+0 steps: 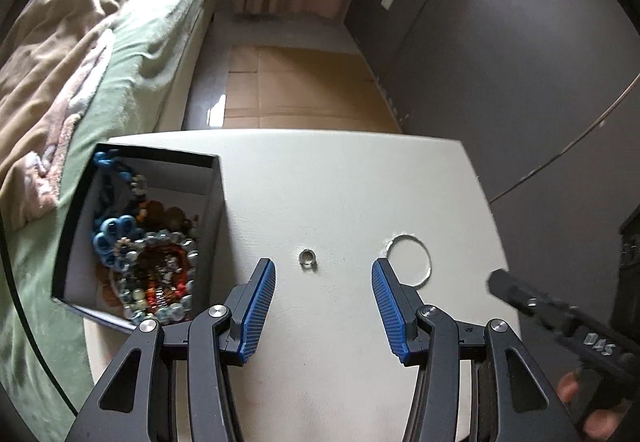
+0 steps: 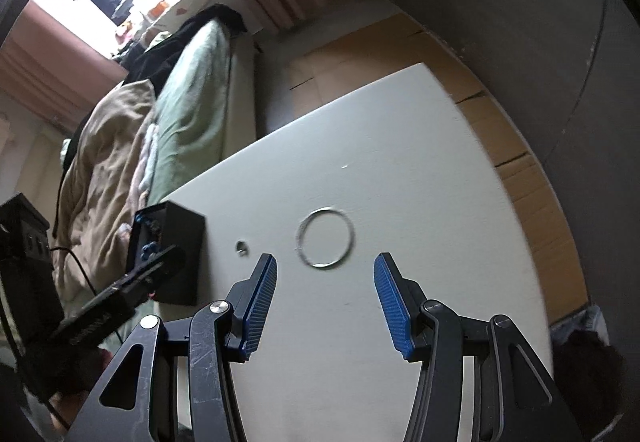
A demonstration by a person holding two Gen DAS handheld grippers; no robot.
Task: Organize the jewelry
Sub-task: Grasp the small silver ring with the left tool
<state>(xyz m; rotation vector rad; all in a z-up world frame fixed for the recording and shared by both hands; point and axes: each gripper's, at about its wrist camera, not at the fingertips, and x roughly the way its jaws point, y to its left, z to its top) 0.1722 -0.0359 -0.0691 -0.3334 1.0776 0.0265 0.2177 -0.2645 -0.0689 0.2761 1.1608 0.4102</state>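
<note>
Nearest the left wrist camera, the left gripper [image 1: 323, 306] was seen with its blue-padded fingers [image 1: 258, 312] spread apart and nothing held between them, poised above the white table [image 1: 344, 194]. A small silver ring [image 1: 307, 259] was found lying on the table just beyond the gap between the fingertips, untouched. A larger thin bangle [image 1: 409, 261] was laid flat to the right of the ring, close by the right-hand fingertip. At the table's left edge an open black box [image 1: 136, 234] was placed, filled with a tangle of beaded jewelry [image 1: 148, 266] in blue, red and clear stones. Part of the other tool was glimpsed at the lower right of this view.

In the right wrist view, the right gripper [image 2: 325, 300] was likewise shown with its pads well apart and empty. The bangle [image 2: 326, 237] was seen ahead of it, lying just beyond the fingertips, with the ring [image 2: 241, 247] to its left and the box [image 2: 170, 252] further left still. A bed [image 1: 132, 54] with green sheet and beige blanket was seen beside the table.
</note>
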